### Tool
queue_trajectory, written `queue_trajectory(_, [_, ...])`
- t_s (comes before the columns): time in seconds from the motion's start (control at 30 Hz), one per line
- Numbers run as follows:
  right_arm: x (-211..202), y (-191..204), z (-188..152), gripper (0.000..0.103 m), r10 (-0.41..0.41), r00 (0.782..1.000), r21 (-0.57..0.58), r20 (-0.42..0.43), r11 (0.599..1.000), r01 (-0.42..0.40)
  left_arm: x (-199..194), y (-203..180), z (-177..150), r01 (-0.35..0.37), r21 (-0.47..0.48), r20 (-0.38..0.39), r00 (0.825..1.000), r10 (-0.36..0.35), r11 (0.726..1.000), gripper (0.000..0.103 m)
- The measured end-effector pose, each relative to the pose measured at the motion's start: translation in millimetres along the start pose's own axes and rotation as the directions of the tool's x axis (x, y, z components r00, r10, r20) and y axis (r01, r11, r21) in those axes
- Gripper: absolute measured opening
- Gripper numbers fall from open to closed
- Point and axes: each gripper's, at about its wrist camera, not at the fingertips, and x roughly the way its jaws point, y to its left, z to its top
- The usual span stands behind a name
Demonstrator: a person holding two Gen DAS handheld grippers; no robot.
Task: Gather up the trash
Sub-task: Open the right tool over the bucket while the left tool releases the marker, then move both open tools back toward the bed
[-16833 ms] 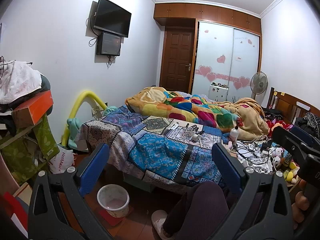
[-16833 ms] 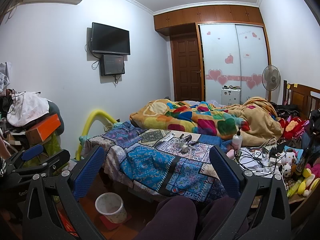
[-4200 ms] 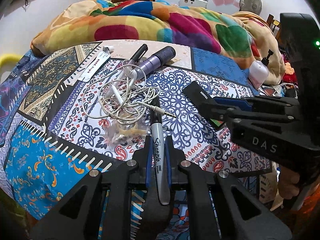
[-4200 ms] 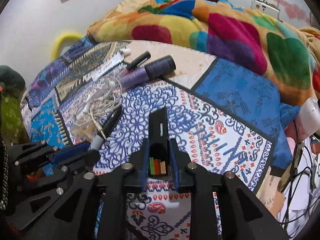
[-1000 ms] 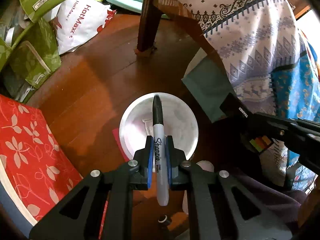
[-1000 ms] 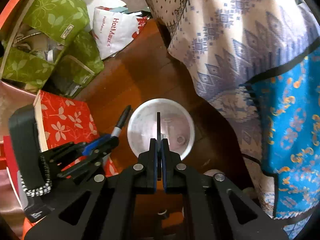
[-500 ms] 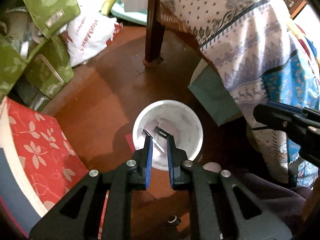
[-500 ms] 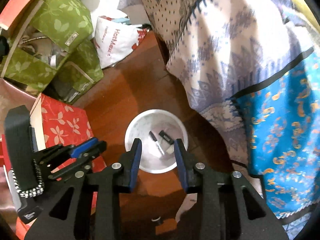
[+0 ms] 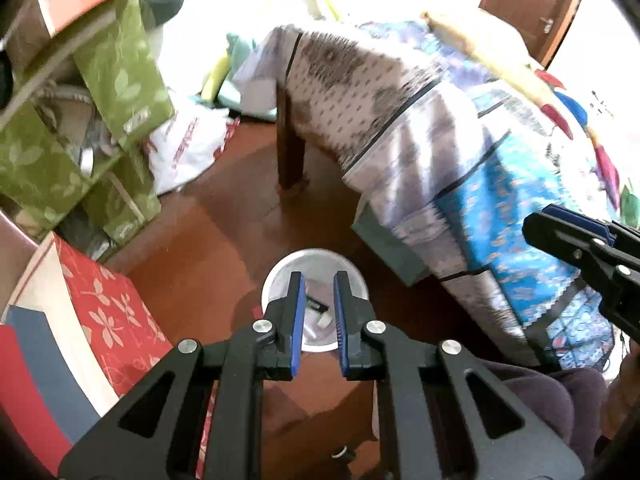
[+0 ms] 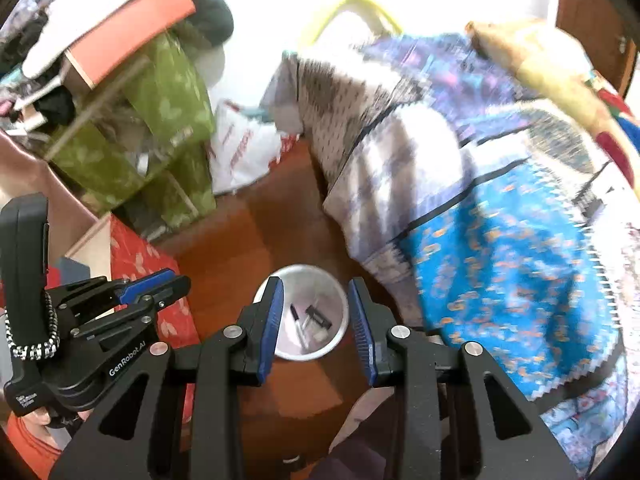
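Note:
A small white waste bin (image 9: pixel 280 280) stands on the brown floor beside the bed; it also shows in the right wrist view (image 10: pixel 332 280). A black marker (image 10: pixel 298 326) and a black flat object (image 10: pixel 318 317) lie in the bin. My left gripper (image 9: pixel 316 280) is open and empty above the bin. My right gripper (image 10: pixel 316 286) is open wider and empty above the bin. The left gripper also shows at the left of the right wrist view (image 10: pixel 160 286).
The bed with a patterned blue and white cover (image 9: pixel 500 200) hangs at the right, with a wooden leg (image 9: pixel 290 152). Green bags (image 9: pixel 100 120), a white plastic bag (image 9: pixel 188 152) and a red flowered box (image 9: pixel 100 312) crowd the left.
Half a second ago both grippers were open and empty over the bin. Both have since lifted and tilted up, so more of the bed and room shows. The right jaws stand wider.

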Motion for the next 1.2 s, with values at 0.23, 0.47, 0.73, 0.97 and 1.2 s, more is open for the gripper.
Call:
queue_trajectory(0.23, [-66,-23,-7,0.031,-0.053,0.987,0.049,0.150,0.998,0.046,-48,-50,7,0.021,0.071,0.093,0.995,-0.027,0.997,0.013])
queue_trajectory(0.47, [-126,-71,-22,0.031,-0.138,0.952,0.138,0.274,0.985,0.103,-73,-109,20,0.075,0.135,0.144,0.985,-0.094,0.988,0.013])
queue_trajectory(0.73, [-187,-134,-47,0.031,-0.314,0.869,0.233,0.383,0.943,0.239,-80,-195,36,0.154,0.239,0.164,0.967,-0.196,0.959,0.013])
queue_trajectory(0.97, [-209,-195,-62,0.031,-0.398,0.837,0.325,0.376,0.902,0.283,-70,-266,45,0.205,0.328,0.149,0.953,-0.264,0.922,0.013])
queue_trajectory(1.2, [-201,-253,-73,0.032,-0.434,0.851,0.385,0.295,0.869,0.310,-44,-325,56,0.240,0.389,0.111,0.946,-0.304,0.890,0.013])
